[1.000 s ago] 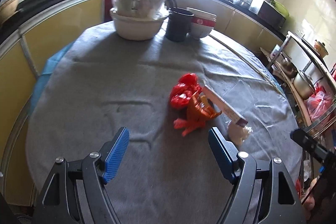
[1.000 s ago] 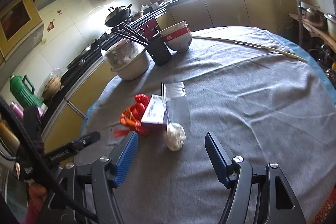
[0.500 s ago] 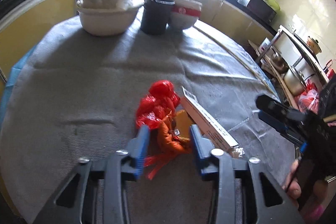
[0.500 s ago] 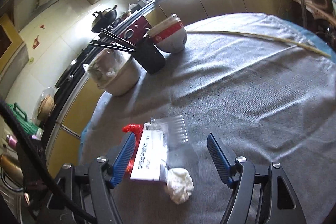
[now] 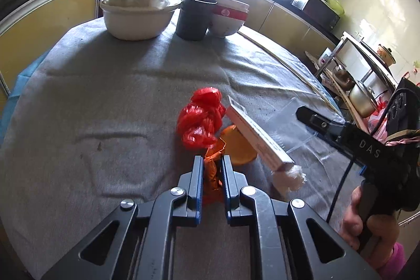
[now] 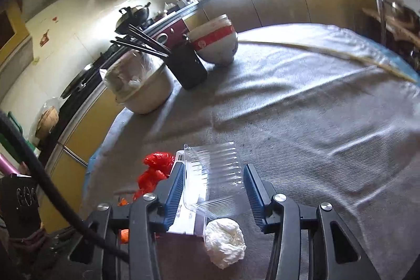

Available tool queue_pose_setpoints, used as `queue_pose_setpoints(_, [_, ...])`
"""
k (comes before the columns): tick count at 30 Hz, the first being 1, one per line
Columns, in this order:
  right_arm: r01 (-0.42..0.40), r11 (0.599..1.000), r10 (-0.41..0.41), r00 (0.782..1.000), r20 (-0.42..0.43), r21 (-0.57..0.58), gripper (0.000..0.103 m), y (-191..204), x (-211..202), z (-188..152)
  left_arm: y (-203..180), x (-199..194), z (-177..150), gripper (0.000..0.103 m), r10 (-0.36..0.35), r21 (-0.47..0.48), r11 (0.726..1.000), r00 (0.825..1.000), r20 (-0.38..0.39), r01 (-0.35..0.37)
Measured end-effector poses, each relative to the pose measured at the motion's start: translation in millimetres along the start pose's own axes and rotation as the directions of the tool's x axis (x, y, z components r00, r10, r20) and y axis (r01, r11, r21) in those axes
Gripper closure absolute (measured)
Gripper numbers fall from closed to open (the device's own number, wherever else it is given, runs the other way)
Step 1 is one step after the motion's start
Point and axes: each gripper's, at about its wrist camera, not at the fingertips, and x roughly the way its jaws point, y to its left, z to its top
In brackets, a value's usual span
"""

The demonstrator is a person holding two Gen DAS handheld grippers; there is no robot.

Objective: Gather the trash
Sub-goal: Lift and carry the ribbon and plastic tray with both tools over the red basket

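Now orange wrapper [image 5: 213, 169] pinched in left hand-held gripper [image 5: 212, 162]

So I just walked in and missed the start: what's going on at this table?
Someone is clearing trash off the grey tablecloth with two handheld grippers. The left gripper is shut on an orange wrapper beside a red plastic bag. The right gripper is open around a clear plastic tray, near a crumpled tissue.
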Motion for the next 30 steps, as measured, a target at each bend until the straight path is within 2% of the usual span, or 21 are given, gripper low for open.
queue_pose_setpoints(3, [-0.019, 1.000, 0.020, 0.999, 0.036, -0.011, 0.054, 0, -21, -5, 2, -12, -11, 0.089, -0.005, -0.002, 1.000, 1.000, 0.009, 0.005])
queue_pose_setpoints(9, [-0.008, 0.998, 0.016, 0.992, 0.122, -0.066, 0.054, 4, -70, -23, 5, -42, -34, 0.089, -0.008, -0.026, 1.000, 0.999, 0.043, 0.009])
queue_pose_setpoints(16, [-0.044, 0.997, 0.054, 0.984, 0.172, -0.066, 0.054, 0, -121, -56, -6, -76, -59, 0.089, 0.003, -0.008, 1.000, 0.996, 0.087, -0.003])
queue_pose_setpoints(22, [-0.069, 0.995, 0.083, 0.976, 0.203, -0.073, 0.054, -3, -162, -81, -28, -100, -80, 0.089, -0.005, 0.013, 1.000, 0.994, 0.110, 0.003])
queue_pose_setpoints(30, [-0.022, 0.992, 0.051, 0.971, 0.234, -0.124, 0.054, -10, -212, -123, -66, -119, -109, 0.089, -0.028, 0.080, 0.997, 0.994, 0.103, 0.020])
